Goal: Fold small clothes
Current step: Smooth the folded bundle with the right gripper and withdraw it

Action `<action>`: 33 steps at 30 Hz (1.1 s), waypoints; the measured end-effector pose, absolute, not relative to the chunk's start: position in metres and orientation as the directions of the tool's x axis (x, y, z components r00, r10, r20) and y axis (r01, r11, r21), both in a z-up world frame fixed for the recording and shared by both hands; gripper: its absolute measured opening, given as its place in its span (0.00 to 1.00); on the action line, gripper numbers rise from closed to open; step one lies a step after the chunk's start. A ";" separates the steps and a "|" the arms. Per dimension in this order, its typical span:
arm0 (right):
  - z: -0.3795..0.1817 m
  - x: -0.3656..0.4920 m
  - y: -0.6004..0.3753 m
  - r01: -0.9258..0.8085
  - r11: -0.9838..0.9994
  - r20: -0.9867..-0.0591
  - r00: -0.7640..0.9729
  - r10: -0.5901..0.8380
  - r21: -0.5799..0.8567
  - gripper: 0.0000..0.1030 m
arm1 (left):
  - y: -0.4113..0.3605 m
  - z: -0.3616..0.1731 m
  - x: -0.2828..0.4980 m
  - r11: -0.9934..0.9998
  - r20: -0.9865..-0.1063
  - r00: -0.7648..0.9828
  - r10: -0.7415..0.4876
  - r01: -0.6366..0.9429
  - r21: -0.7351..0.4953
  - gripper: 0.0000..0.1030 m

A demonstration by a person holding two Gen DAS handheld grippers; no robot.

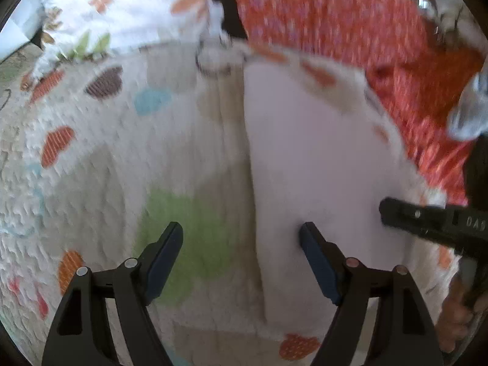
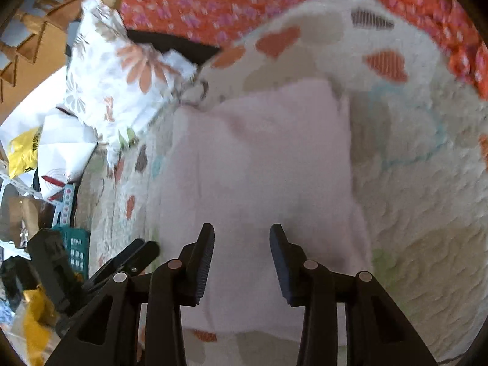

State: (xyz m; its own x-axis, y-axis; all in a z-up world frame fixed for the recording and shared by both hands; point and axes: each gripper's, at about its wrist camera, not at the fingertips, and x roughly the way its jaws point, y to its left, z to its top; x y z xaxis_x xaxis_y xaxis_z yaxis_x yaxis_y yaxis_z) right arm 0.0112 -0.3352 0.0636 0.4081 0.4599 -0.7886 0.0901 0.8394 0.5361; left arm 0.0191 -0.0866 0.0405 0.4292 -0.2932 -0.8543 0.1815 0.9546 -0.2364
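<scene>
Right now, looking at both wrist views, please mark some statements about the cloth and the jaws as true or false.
1. The pale pink cloth lies on a quilt with coloured hearts. True.
2. The left gripper has its jaws clamped on the pink cloth. False: they stand wide apart with nothing pinched.
3. An orange flowered fabric lies beyond the quilt. True.
4. The right gripper holds a yellow bag. False: its jaws are apart over the pink cloth and hold nothing.
5. The pink cloth is dark blue. False: it is pale pink.
</scene>
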 end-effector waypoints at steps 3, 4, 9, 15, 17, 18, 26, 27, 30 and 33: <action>0.045 0.011 -0.334 0.122 0.849 -0.820 0.362 0.444 0.514 0.40 | -0.092 0.033 0.015 0.955 -0.862 0.418 -0.287 0.192 -0.225 0.78; 0.046 0.010 -0.334 0.117 0.851 -0.819 0.367 0.442 0.512 0.40 | -0.093 0.035 0.013 0.957 -0.862 0.425 -0.277 0.199 -0.209 0.78; 0.046 0.004 -0.331 0.107 0.868 -0.838 0.338 0.428 0.486 0.40 | -0.094 0.035 0.008 0.961 -0.869 0.427 -0.249 0.218 -0.168 0.80; 0.041 -0.008 -0.324 0.074 0.886 -0.856 0.303 0.418 0.458 0.42 | -0.089 0.031 -0.009 0.962 -0.877 0.420 -0.234 0.228 -0.147 0.80; 0.040 -0.013 -0.325 0.069 0.888 -0.860 0.297 0.416 0.454 0.42 | -0.087 0.031 -0.016 0.963 -0.873 0.431 -0.226 0.233 -0.135 0.80; 0.040 -0.016 -0.325 0.067 0.890 -0.861 0.294 0.415 0.452 0.42 | -0.085 0.031 -0.020 0.963 -0.870 0.438 -0.225 0.233 -0.132 0.80; 0.050 -0.037 -0.331 0.111 0.879 -0.851 0.332 0.407 0.464 0.53 | -0.068 0.038 -0.045 0.962 -0.849 0.461 -0.260 0.201 -0.186 0.80; 0.053 -0.041 -0.330 0.113 0.881 -0.852 0.336 0.402 0.460 0.56 | -0.067 0.039 -0.049 0.963 -0.848 0.463 -0.258 0.195 -0.186 0.80; 0.057 -0.058 -0.332 0.129 0.880 -0.847 0.367 0.385 0.456 0.58 | -0.058 0.050 -0.065 0.964 -0.816 0.515 -0.263 0.179 -0.197 0.80; 0.060 -0.081 -0.332 0.143 0.871 -0.828 0.413 0.379 0.470 0.58 | -0.048 0.073 -0.088 0.970 -0.741 0.626 -0.243 0.159 -0.184 0.80</action>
